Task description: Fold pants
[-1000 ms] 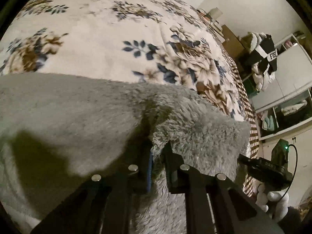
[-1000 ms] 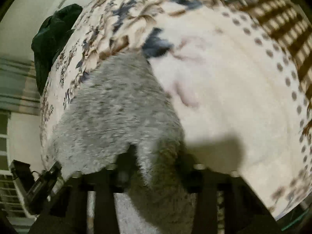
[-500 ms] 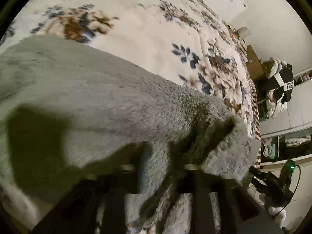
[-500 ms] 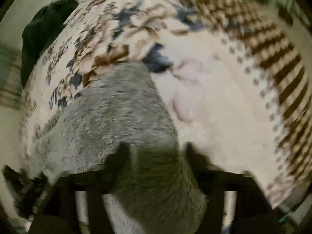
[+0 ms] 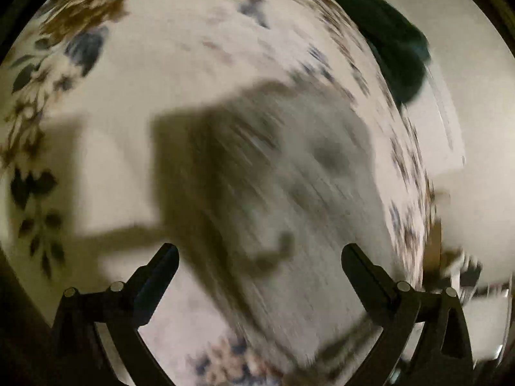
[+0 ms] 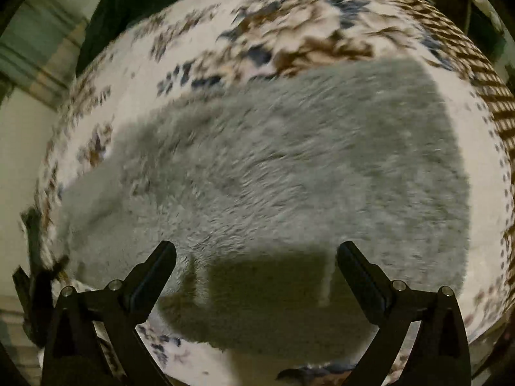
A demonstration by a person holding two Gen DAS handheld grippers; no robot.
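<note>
Grey fleece pants (image 6: 273, 173) lying flat on the bed, over the floral blanket (image 6: 289, 22); in the right wrist view spread across the frame centre, long edge running from 8 o'clock to 2 o'clock. Right claw (image 6: 256, 257) with jaws wide apart, just been opening, nothing between the pads; hovering over the near edge of the pants, own shadow cast on the fabric at 6 o'clock. Left claw (image 5: 259, 257) likewise spread wide, just been opening, no cloth pinched; view heavily motion-blurred, pants (image 5: 289, 177) readable only as a grey smear at centre with a dark shadow toward 9 o'clock. Dark green cloth (image 5: 396, 45) heaped at 1 o'clock in the left wrist view, at the bed's far edge. Brown checked border of blanket at 2 o'clock in the right view.
</note>
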